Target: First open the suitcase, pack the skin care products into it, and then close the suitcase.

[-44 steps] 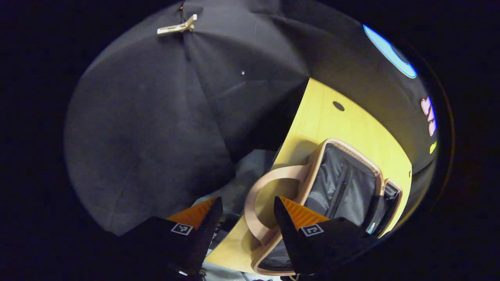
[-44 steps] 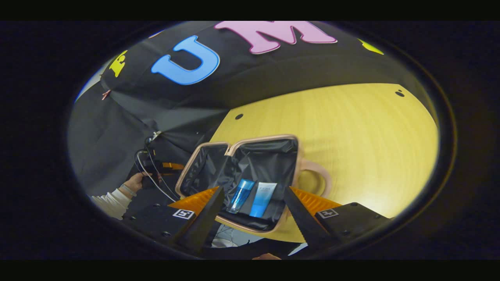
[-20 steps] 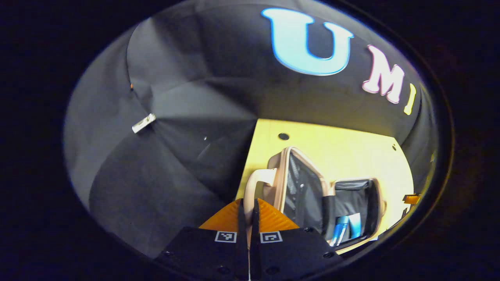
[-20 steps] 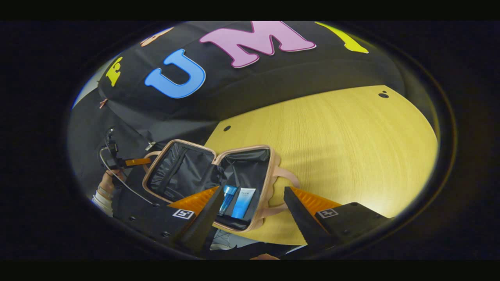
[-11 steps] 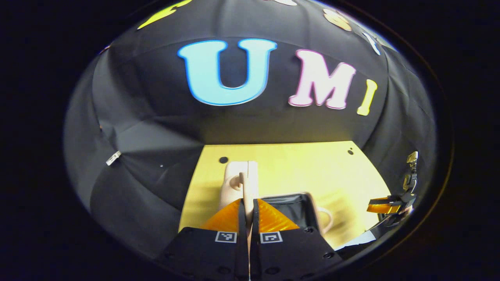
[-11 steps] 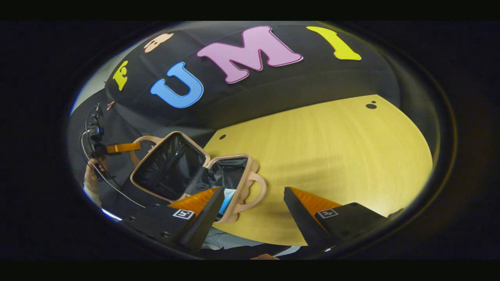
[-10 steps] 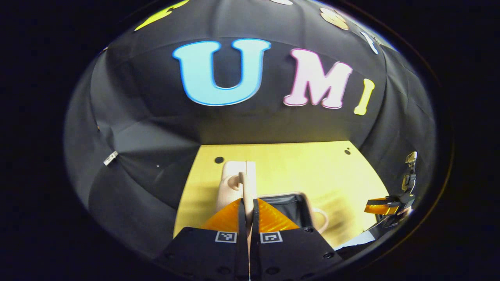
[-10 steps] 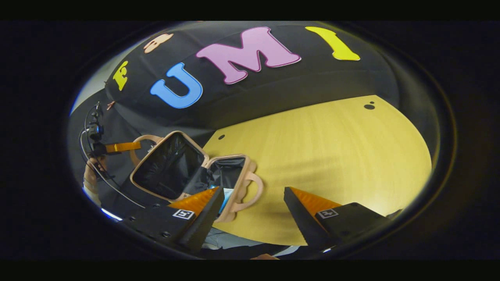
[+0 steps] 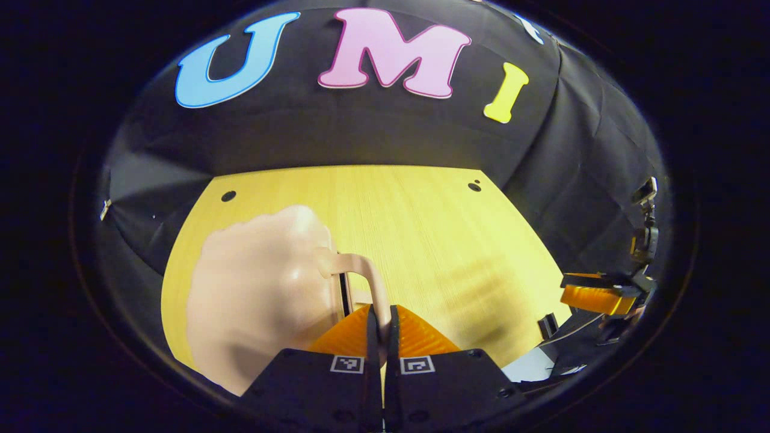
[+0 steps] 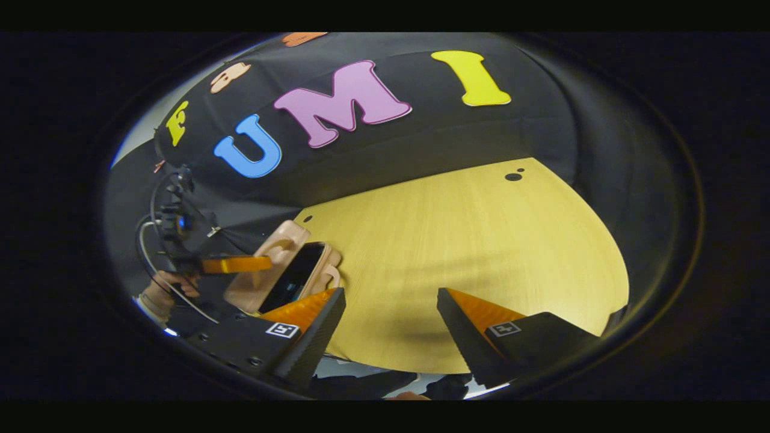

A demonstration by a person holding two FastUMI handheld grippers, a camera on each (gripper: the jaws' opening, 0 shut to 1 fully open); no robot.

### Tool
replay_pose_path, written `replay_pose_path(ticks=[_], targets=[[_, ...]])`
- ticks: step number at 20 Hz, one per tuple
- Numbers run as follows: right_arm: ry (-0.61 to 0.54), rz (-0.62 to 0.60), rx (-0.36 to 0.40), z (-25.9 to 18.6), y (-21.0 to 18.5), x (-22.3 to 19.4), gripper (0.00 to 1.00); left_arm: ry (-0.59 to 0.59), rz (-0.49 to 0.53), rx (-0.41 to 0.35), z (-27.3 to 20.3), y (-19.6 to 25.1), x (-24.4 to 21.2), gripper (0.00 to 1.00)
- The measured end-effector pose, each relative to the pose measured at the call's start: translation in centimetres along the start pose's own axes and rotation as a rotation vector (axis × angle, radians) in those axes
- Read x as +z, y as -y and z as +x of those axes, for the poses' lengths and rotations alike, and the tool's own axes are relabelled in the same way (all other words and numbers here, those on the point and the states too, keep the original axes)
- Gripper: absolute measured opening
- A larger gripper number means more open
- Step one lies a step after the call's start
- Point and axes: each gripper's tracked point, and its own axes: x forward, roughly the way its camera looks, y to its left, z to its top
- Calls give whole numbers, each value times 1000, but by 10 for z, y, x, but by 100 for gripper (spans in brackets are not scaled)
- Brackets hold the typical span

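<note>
Suitcase (image 9: 252, 288) lid hangs just short of shut, its handle (image 9: 368, 282) pinched in the left gripper (image 9: 382, 319); right gripper (image 10: 391, 325) gapes empty beside it.

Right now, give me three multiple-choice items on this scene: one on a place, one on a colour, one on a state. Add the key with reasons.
1. Where does the suitcase lie?
A. near the table's left edge in the right gripper view
B. at the table's middle
C. on the floor

2. What colour is the suitcase shell?
A. blue
B. pale pink
C. green

3. How does the left claw stand?
A. wide open over the table
B. shut on the handle
C. open around a bottle

Key: 1 A, the suitcase sits by the left edge of the table. 2 B, the shell is pale pink. 3 B, both fingers press on the handle loop with no gap between them.
</note>
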Motion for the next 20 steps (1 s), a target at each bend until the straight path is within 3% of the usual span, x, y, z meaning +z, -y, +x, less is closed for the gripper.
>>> replay_pose_path(ticks=[5, 12, 16, 17, 18, 19, 20], targets=[[13, -58, -15, -35, 21, 0, 97, -36, 22, 41, 35, 6, -25, 8], [47, -112, -11, -56, 26, 12, 97, -30, 130, 184, 37, 7, -24, 13], [94, -190, 25, -70, 9, 33, 98, 28, 112, 234, 9, 11, -9, 28], [102, -202, 38, -71, 4, 38, 97, 51, 117, 247, 2, 14, -4, 45], [109, -211, 52, -74, 0, 42, 97, 80, 114, 251, -7, 20, 2, 56], [122, -220, 67, -78, -6, 48, 97, 114, 106, 241, -17, 30, 9, 77], [138, -235, 75, -81, -10, 54, 97, 156, 101, 234, -31, 39, 18, 86]])
